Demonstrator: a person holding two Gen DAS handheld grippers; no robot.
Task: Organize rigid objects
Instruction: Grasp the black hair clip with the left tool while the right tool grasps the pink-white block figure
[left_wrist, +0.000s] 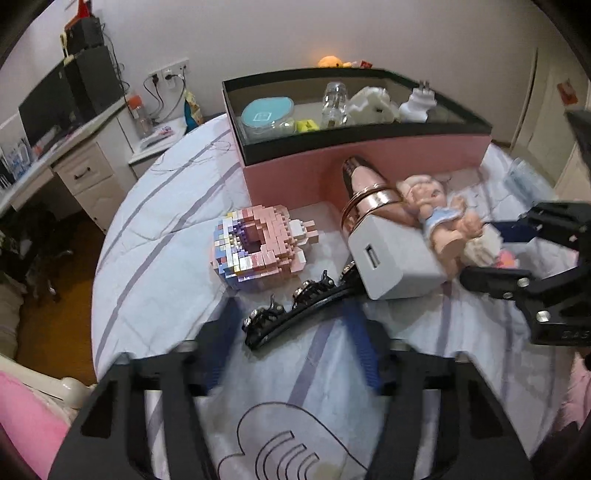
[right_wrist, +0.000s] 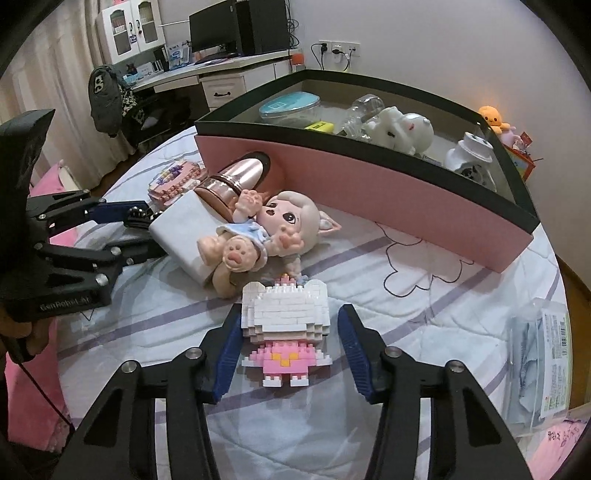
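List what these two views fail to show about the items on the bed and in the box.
- White charger: its prongs, hidden in both views.
- Black hair clip: one end, left wrist view, under the charger.
- Rose-gold bottle: its lower end, right wrist view, behind the doll.
- Box: its floor, mostly covered by contents.
- Plastic packet: print too small to read, cut by the lens edge.

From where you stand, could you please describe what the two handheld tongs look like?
Both tongs, left and right, are matte black linkage frames joined by silver round-headed pins, ending in blue ribbed pads. The left one's body carries pale lettering, seen from the right wrist view, too blurred to read exactly. A thin dark cable hangs from the hand holding it.
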